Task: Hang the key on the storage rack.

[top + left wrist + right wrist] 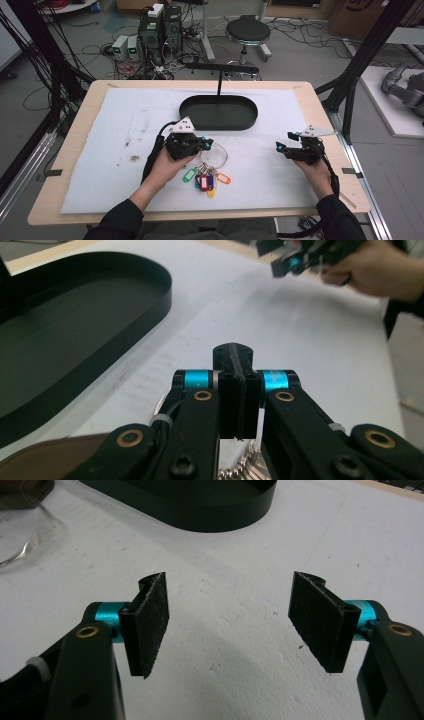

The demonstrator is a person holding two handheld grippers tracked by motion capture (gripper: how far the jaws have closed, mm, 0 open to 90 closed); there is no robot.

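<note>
So far the left gripper (206,144) has its jaws clamped on the key ring (216,153), tags (207,179) trailing on the mat (barely lifted, I judge). Carrying it to the tray (218,112) remains; the right gripper (283,144) waits wide open.

High view: evenly lit from overhead, moderately bright on the white mat (125,150), dimmer toward floor and upper corners. Soft, short shadows under both hands. Slightly soft overall, low resolution; key tags (207,179) readable by colour only. Mild bending of straight lines at left and right edges.

Left gripper view: bright upper centre, mat nearly washed out. Tray (75,340) dark, with faint sheen along the rim. Near jaws sharp enough; other gripper (305,257) at upper right blurred. Lower corners dark.

Right gripper view: strong even light, pad texture crisp. Diffuse shadow on mat between the jaws. Upper left blurred, with pale glare.
</note>
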